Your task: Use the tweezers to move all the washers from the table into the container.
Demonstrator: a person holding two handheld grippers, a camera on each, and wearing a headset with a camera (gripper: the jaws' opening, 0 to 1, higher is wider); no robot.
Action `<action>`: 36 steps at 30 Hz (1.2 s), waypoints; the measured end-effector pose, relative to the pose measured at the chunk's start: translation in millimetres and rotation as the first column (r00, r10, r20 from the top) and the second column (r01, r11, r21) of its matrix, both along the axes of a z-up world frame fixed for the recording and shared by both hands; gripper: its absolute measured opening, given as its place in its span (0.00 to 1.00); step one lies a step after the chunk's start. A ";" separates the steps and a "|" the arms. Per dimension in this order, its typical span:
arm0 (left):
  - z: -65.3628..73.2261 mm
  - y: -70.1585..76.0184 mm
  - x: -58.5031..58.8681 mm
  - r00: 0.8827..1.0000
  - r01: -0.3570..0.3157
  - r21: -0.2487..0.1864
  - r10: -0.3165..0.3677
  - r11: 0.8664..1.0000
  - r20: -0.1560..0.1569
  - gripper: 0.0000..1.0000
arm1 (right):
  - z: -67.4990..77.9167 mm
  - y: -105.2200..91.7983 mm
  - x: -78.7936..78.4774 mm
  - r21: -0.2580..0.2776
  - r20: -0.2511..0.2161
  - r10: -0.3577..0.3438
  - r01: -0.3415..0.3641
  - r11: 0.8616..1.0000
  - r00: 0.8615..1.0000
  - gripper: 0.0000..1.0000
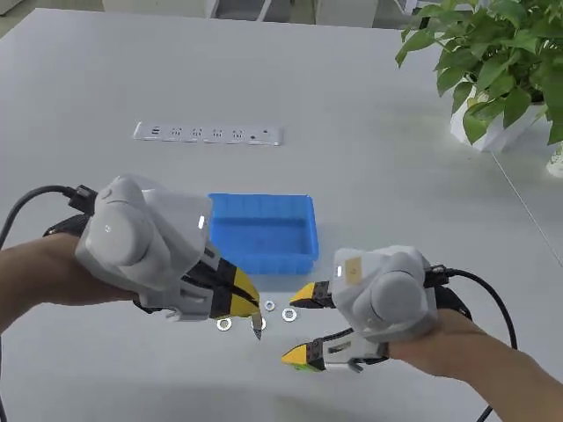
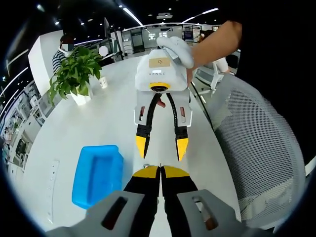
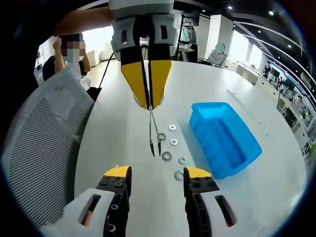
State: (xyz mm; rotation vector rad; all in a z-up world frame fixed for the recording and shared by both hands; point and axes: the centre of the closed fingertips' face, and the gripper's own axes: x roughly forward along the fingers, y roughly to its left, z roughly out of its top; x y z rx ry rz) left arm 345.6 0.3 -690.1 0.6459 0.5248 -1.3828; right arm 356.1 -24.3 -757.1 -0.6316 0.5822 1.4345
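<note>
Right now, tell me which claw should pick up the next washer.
Left. The left claw is shut on the tweezers, tips right beside the washers; the right claw is open and empty.

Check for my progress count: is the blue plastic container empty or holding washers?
Empty: the blue plastic container shows a bare floor in the right gripper view; the small metal washers lie outside it on the white table.

Tweezers [image 1: 257, 329] mostly behind the left hand-held gripper [image 1: 246, 299], tips alone clear; plant [image 1: 493, 53] partly past the right edge.
</note>
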 end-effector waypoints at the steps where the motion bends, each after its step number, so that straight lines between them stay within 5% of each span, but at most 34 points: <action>1: -0.7 0.5 0.7 1.000 0.000 0.002 0.000 1.000 -0.002 0.05 | 0.3 -2.2 1.6 0.003 0.000 -0.012 0.012 1.000 1.000 0.46; 13: -3.0 2.9 9.5 1.000 -0.010 0.000 0.010 1.000 -0.008 0.05 | -0.3 -24.3 10.5 0.019 -0.017 -0.123 0.123 0.992 0.992 0.59; 36: -7.5 2.6 16.1 0.999 -0.010 -0.002 0.010 1.000 -0.038 0.05 | -3.5 -28.3 8.8 0.009 -0.020 -0.137 0.137 0.991 0.990 0.58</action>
